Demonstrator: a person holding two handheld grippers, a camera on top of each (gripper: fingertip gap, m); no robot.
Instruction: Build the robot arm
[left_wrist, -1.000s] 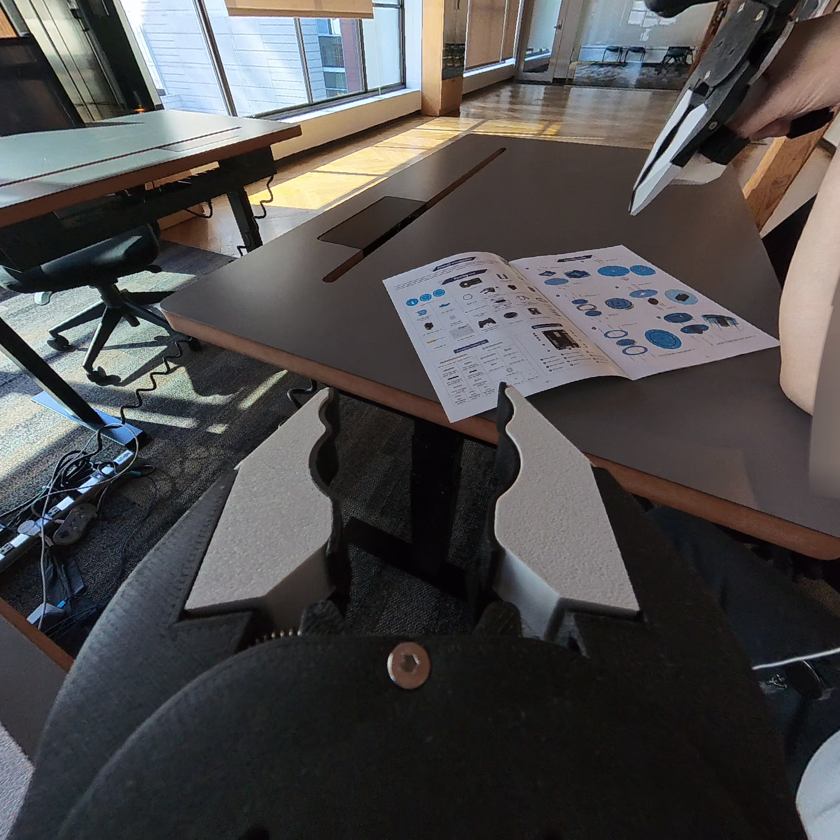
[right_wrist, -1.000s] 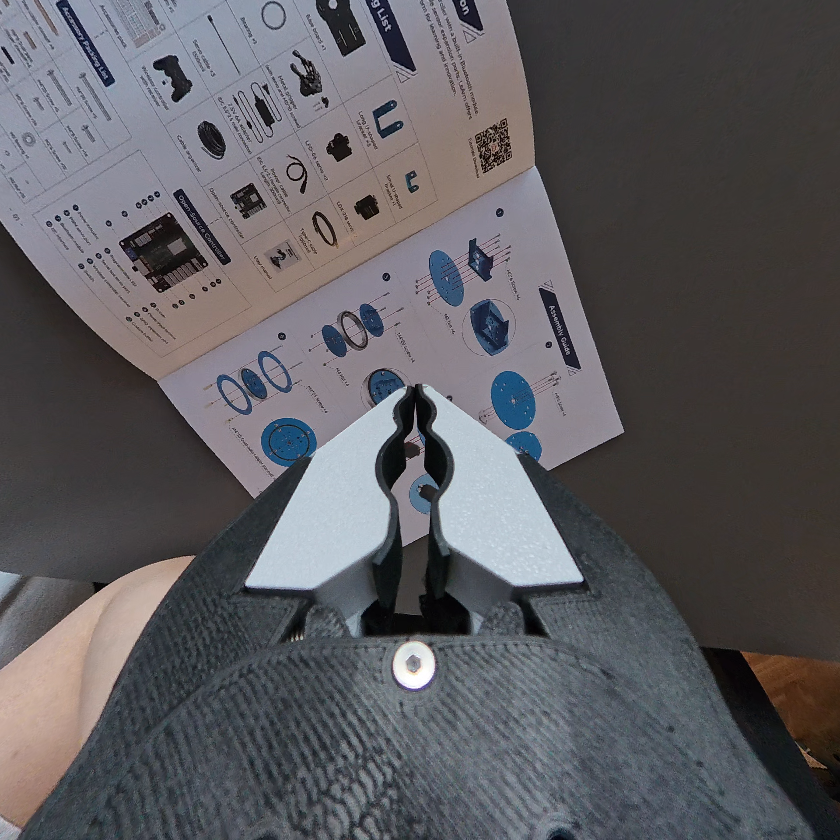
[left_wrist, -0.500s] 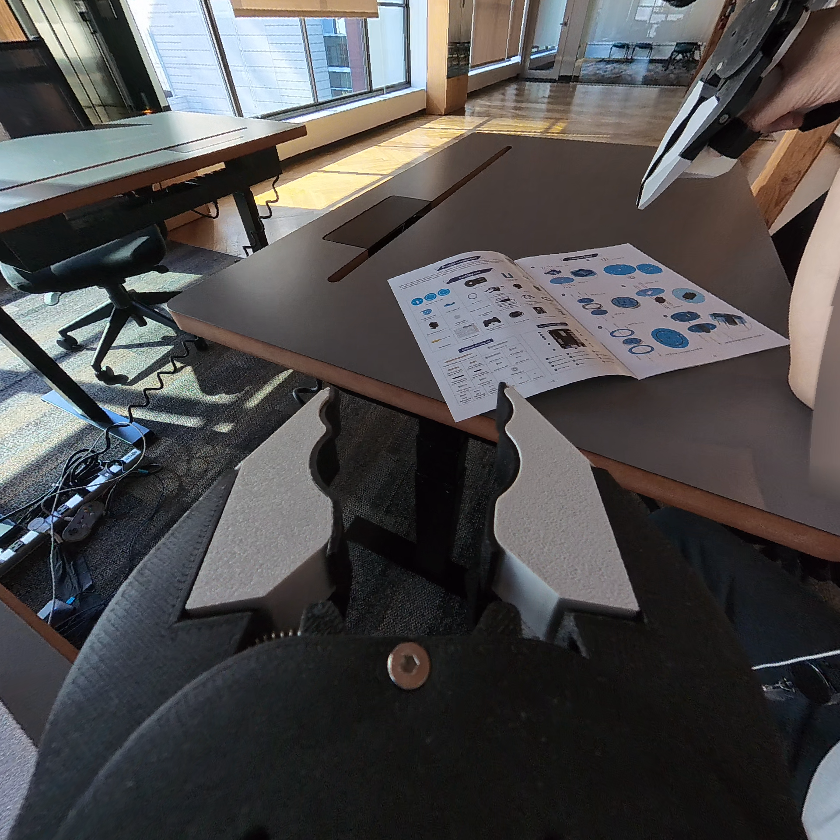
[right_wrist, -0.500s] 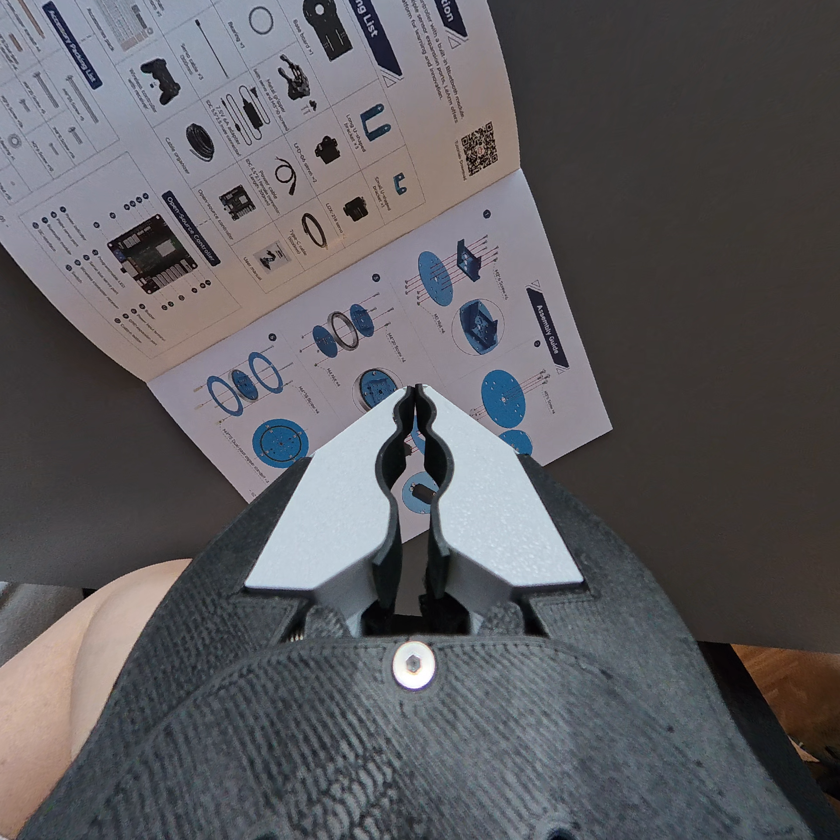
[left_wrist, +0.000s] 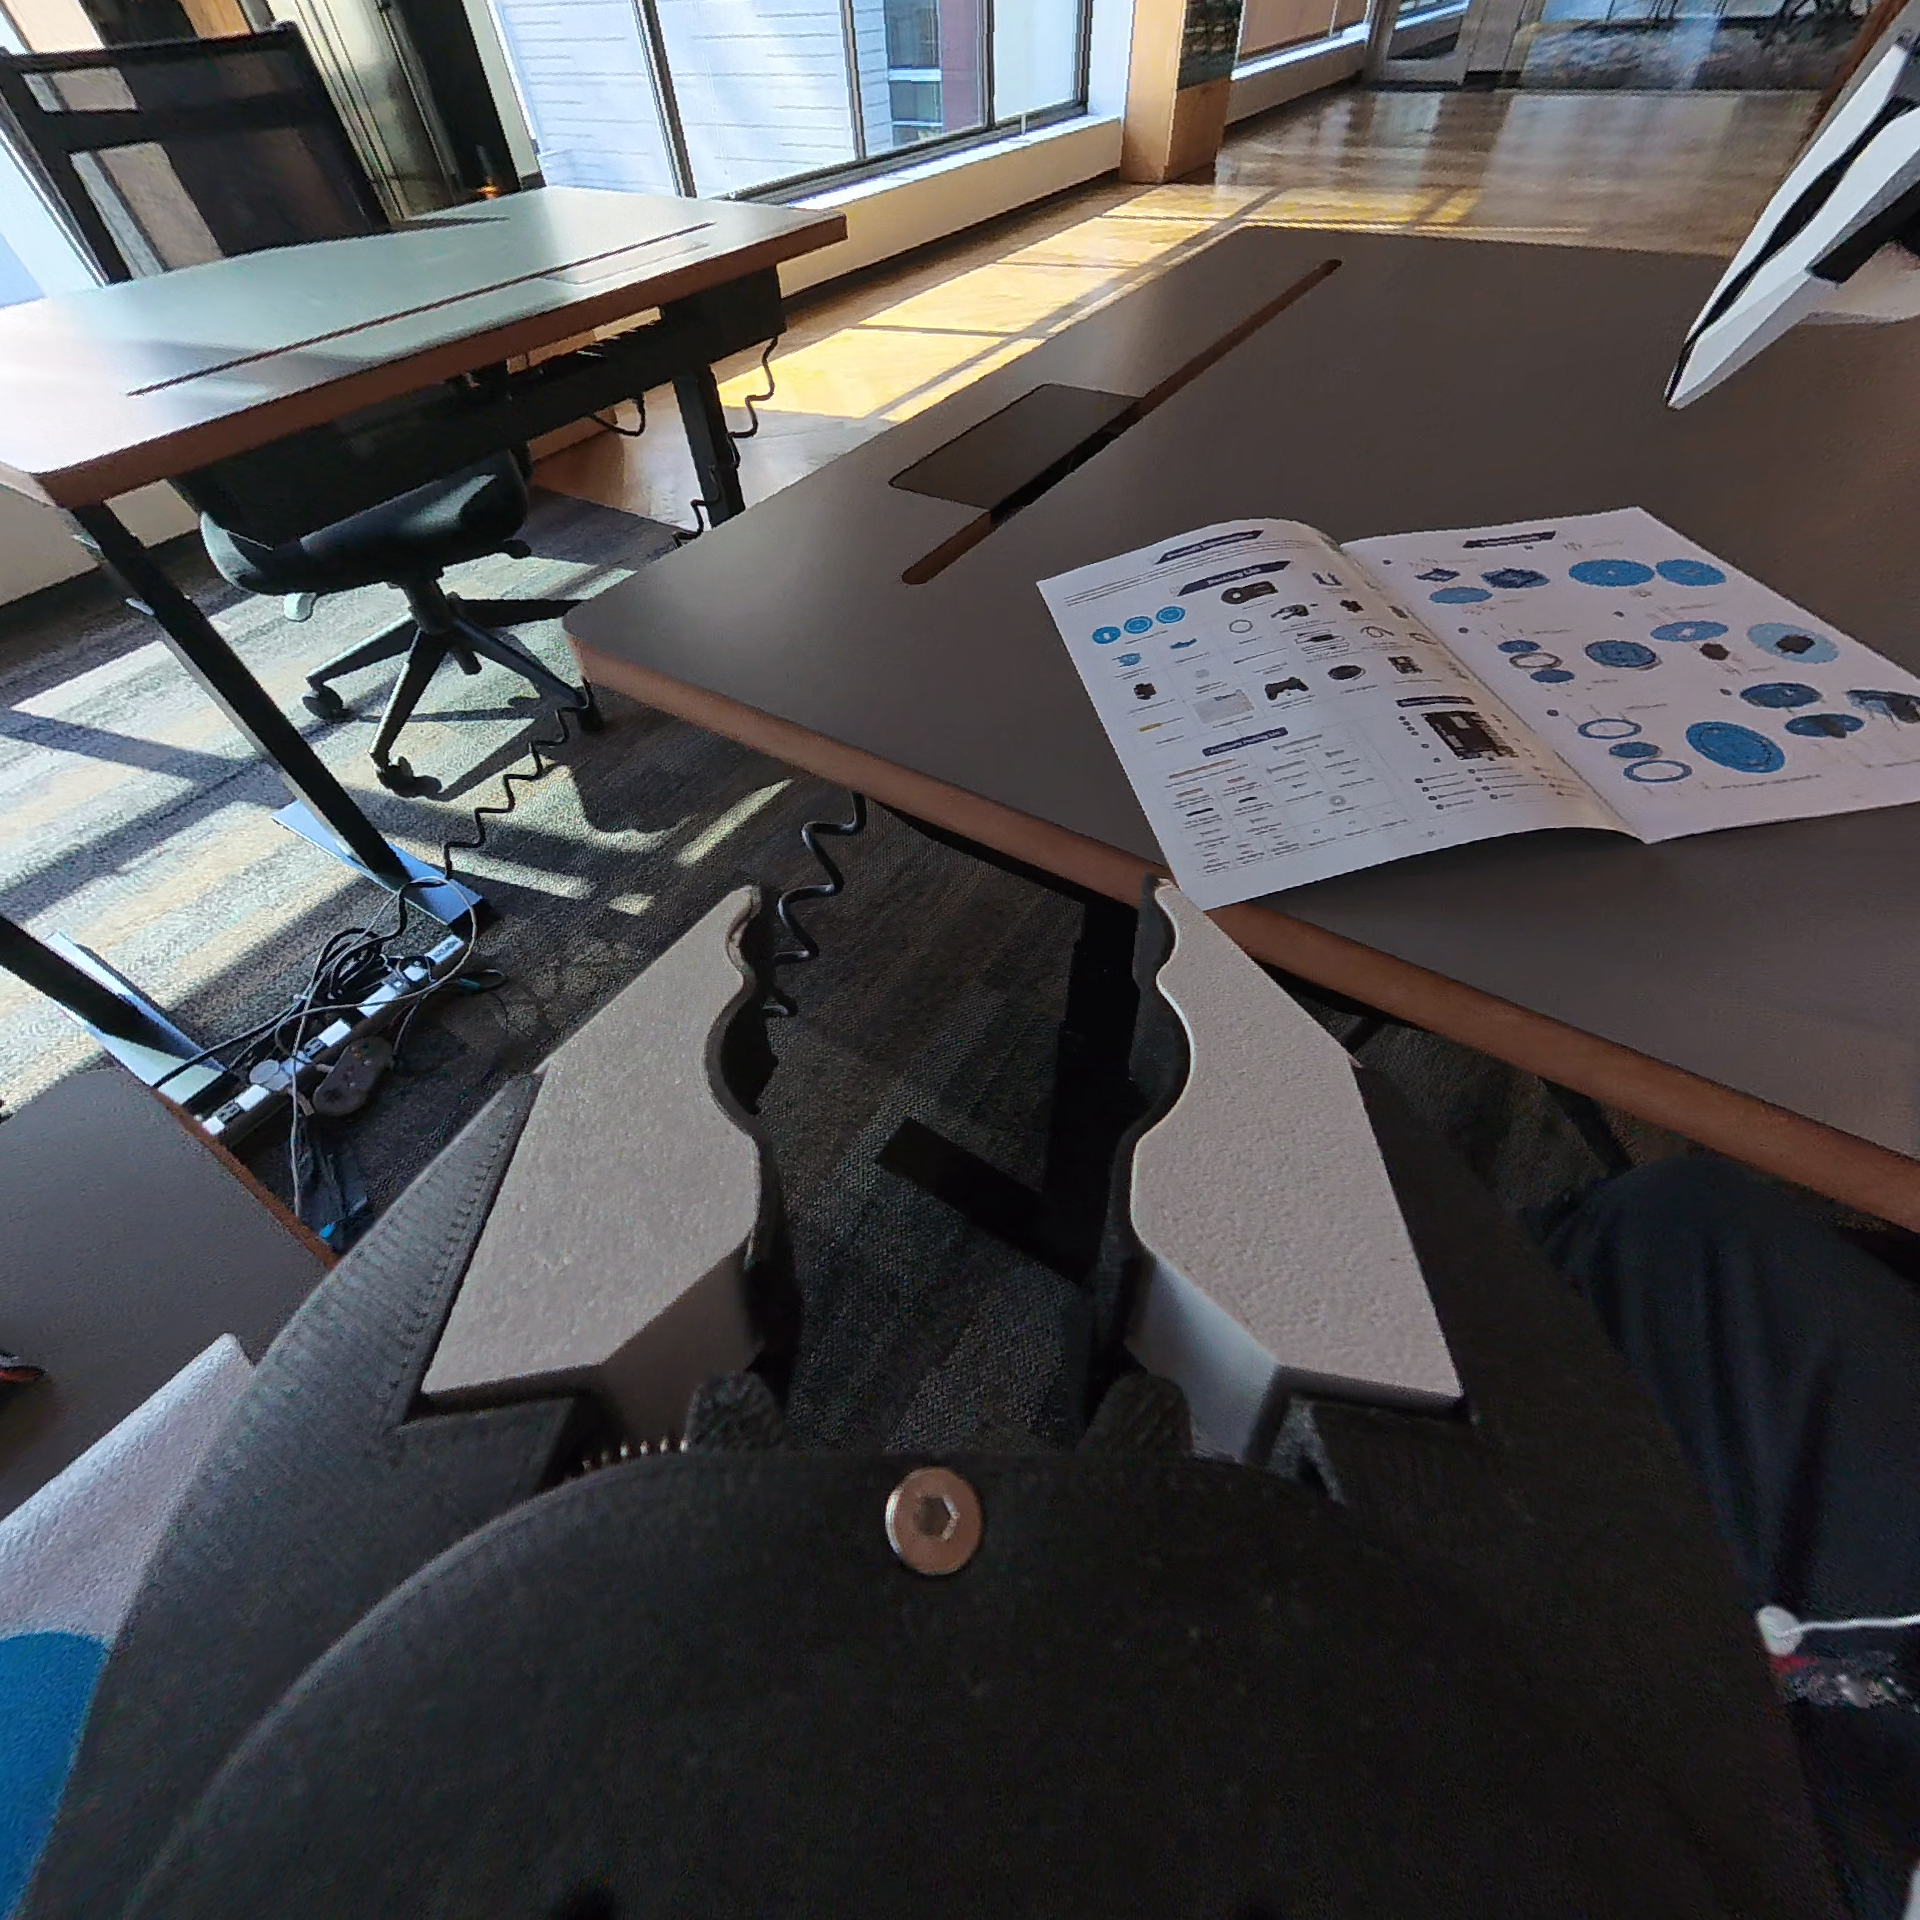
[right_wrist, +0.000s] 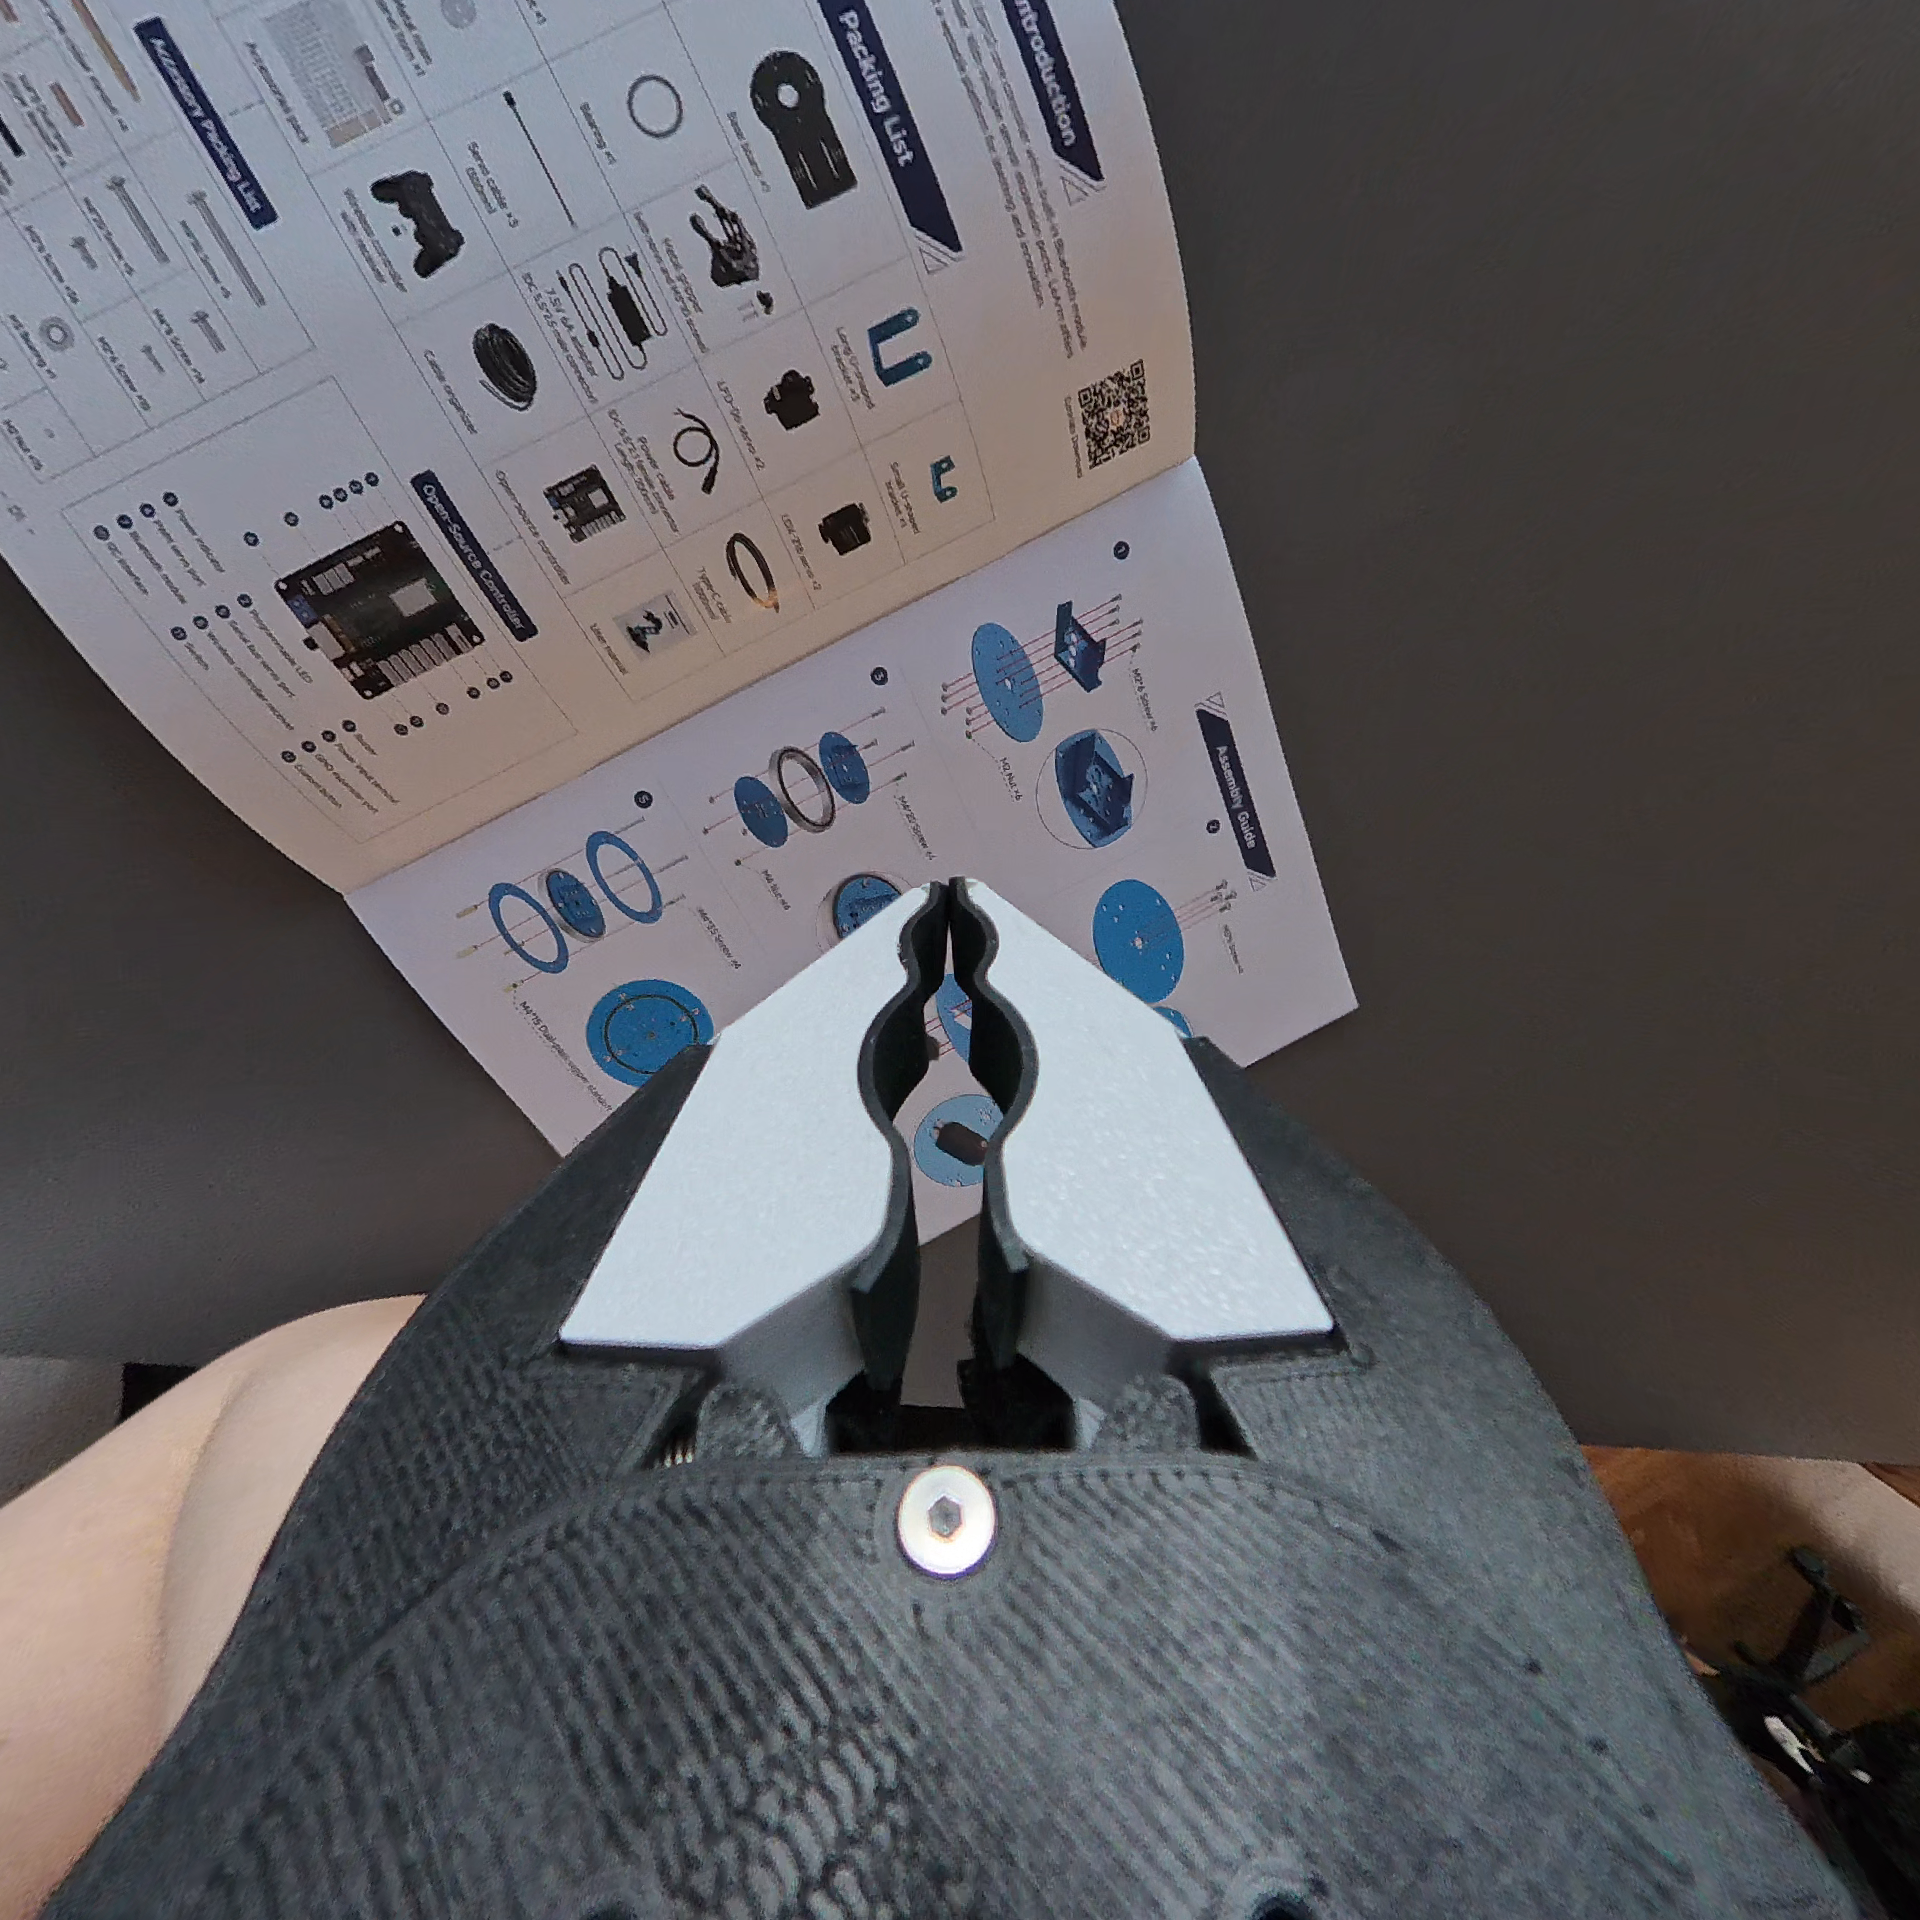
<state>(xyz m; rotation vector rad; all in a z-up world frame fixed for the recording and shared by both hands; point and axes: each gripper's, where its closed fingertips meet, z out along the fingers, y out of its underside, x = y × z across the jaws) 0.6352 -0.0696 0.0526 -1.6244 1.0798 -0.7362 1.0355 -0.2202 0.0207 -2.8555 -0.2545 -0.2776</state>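
Observation:
An open white booklet (left_wrist: 1455, 696) with blue and black diagrams lies flat on a dark grey table (left_wrist: 1351, 395), one corner reaching the table's near edge. My left gripper (left_wrist: 951, 904) is open and empty, held off the table's near edge above the carpet, short of the booklet's corner. My right gripper (right_wrist: 951, 888) is shut and empty, pointing down above the booklet's (right_wrist: 727, 540) lower page. It also shows in the left wrist view (left_wrist: 1808, 239) at the upper right, held above the table.
A second desk (left_wrist: 364, 312) and a black office chair (left_wrist: 416, 582) stand to the left. Cables and a power strip (left_wrist: 312, 1060) lie on the carpet. A slot with a dark flap (left_wrist: 1029, 447) runs along the table's middle. A person's dark-clothed leg (left_wrist: 1787, 1351) is at the right. About 45 cm separates my left fingertips from my right.
The left gripper has drifted left and slightly back, so the booklet sits further right in its view. The right gripper has lifted slightly. Both jaws are unchanged.

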